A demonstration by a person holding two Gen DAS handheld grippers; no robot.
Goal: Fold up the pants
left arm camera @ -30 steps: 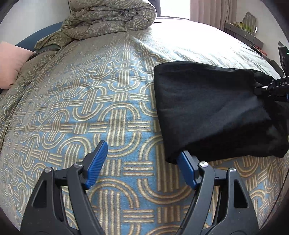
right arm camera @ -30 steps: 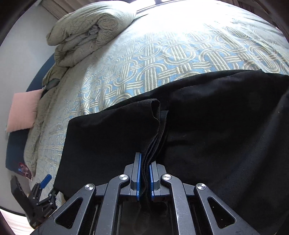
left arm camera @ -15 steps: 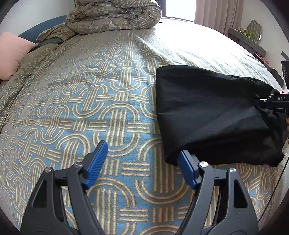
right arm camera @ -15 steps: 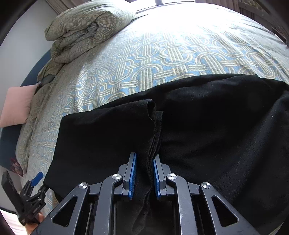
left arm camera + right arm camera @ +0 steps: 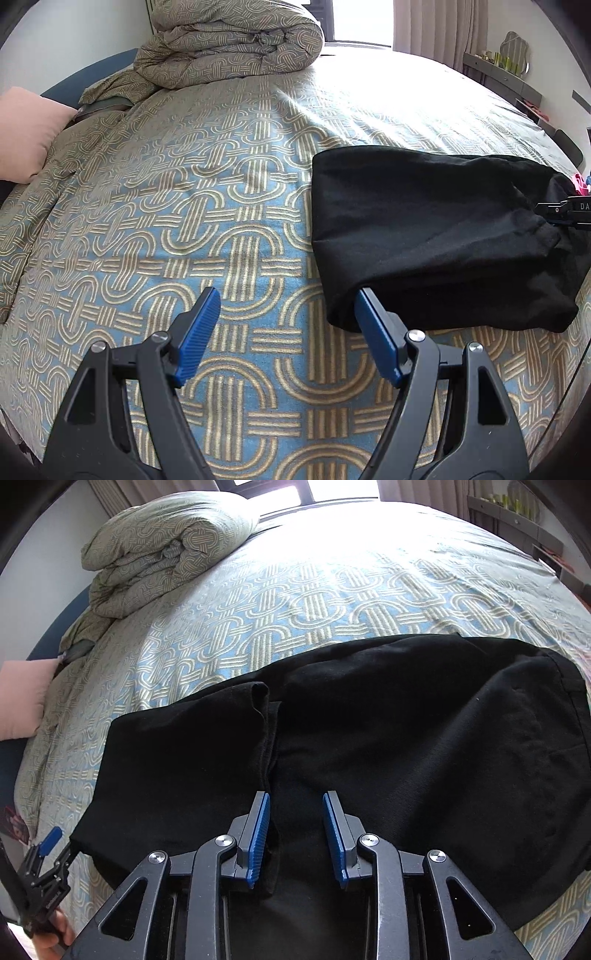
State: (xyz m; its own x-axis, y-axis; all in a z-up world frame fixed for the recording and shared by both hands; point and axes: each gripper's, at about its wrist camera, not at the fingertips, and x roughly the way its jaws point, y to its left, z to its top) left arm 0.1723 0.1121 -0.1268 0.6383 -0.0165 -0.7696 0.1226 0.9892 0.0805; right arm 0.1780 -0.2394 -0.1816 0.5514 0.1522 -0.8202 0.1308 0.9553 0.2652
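Black soft-fabric pants (image 5: 388,738): folded into a broad, roughly rectangular bundle, lying flat on the bed cover toward the near right part of the bed as the left wrist view shows it; one folded edge forms a raised vertical ridge through the middle of the cloth in the right wrist view. Bed cover (image 5: 184,229), blue woven fabric with a tan interlocking-loop pattern: spread smooth over the whole mattress, bare to the left of the pants. Right gripper (image 5: 295,834), black frame with blue ribbed pads: poised over the near edge of the pants, its jaws have just been opening and now stand moderately apart; the ridge of cloth lies between them close by the left pad, with neither pad pressing on it. Left gripper (image 5: 288,332), same make: jaws spread wide over the bare cover, holding nothing; the tip of its right finger sits at the near left corner of the pants, whether touching or just in front cannot be told. Rolled duvet (image 5: 229,40), beige-grey fabric in the same loop pattern: bundled at the far end of the bed, well apart from the pants. Pale pink pillow (image 5: 26,133): at the left edge of the bed.
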